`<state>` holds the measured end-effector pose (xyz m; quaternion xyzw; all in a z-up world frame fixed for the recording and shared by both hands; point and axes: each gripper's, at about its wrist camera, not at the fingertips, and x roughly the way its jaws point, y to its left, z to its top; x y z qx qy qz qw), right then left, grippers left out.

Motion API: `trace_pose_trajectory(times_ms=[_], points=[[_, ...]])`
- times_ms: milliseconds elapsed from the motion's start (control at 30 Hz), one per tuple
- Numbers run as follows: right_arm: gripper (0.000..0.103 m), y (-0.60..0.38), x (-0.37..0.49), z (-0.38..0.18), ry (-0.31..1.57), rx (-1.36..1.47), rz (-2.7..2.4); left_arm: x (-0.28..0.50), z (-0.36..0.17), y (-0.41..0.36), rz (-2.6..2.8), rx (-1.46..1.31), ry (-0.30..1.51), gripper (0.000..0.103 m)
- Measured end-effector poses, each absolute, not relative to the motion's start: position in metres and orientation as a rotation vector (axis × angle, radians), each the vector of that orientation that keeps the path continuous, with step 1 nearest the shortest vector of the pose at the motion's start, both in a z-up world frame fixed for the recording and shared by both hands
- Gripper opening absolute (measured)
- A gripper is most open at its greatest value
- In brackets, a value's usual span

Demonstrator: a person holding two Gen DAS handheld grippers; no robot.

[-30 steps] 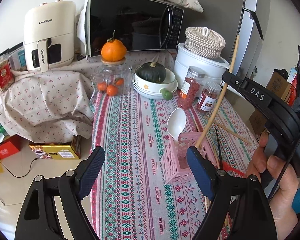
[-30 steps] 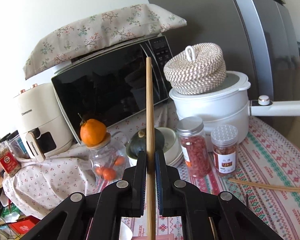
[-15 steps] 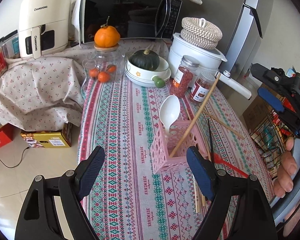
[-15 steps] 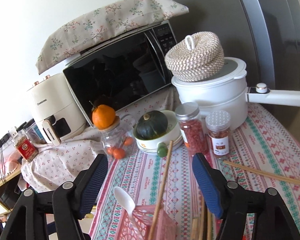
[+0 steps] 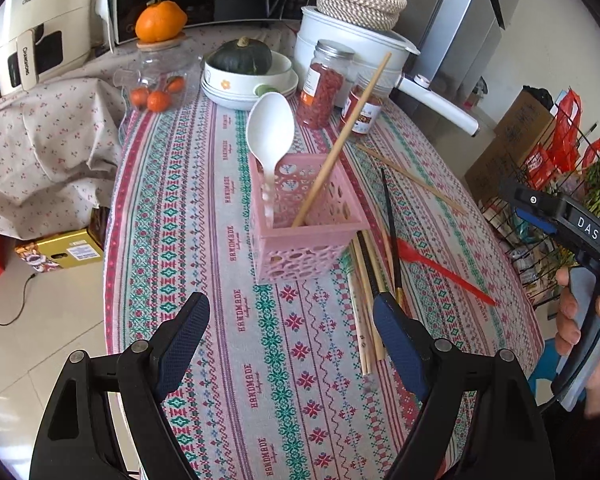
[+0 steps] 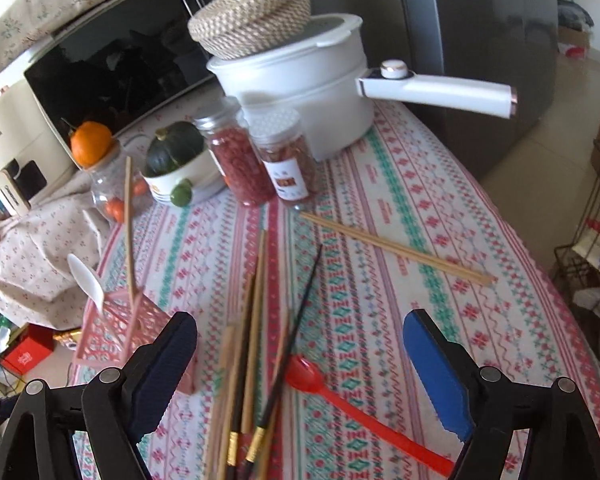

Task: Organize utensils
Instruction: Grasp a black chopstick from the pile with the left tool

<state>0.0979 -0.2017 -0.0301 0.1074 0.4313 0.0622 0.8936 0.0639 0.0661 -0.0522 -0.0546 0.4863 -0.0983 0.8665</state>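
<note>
Left wrist view. Left gripper [image 5: 290,332]: jaws wide apart, nothing between them, held above the desk [image 5: 204,320], which is covered by a patterned cloth. Pink basket [image 5: 306,220]: upright on the desk ahead of the gripper. In it, a white spoon [image 5: 270,128], bowl upward, and one wooden chopstick [image 5: 342,140] leaning toward the upper right. Loose chopsticks [image 5: 366,292]: a bundle, wooden and dark, lying on the cloth just right of the basket. Red spoon [image 5: 440,270]: flat on the cloth beyond the bundle. Single wooden chopstick pair [image 5: 412,178]: lying apart, nearer the jars. Two jars [image 5: 324,84] of red contents, a bowl with a dark green squash [image 5: 242,56], a white pot [image 5: 356,44] topped by a woven lid, at the far end. At the right edge, a hand [image 5: 580,320] holding the right gripper's handle.

Right wrist view. Right gripper [image 6: 300,360]: jaws opening, already far apart, nothing between them. Below and between the jaws, the loose chopsticks [image 6: 256,320] and the red spoon [image 6: 364,416] on the cloth. Pink basket [image 6: 116,328]: at left, touching or just behind the left pad, with white spoon [image 6: 86,280] and wooden chopstick [image 6: 129,224] standing in it. Chopstick pair [image 6: 396,248]: lying diagonally toward the right. Jars [image 6: 240,164], squash [image 6: 174,148] and white pot [image 6: 300,88] behind.
</note>
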Motion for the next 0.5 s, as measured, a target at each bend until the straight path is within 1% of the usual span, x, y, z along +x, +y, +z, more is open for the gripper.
trace_pose_trajectory(times_ms=[233,500], points=[[0.089,-0.242,0.094,-0.053,1.069,0.218,0.013,0.056,-0.052,0.012,-0.303,-0.011,1.043,0.086],[0.089,-0.288,0.091,-0.062,1.134,0.251,-0.037,0.074,-0.051,-0.056,-0.391,0.036,1.076,0.085]])
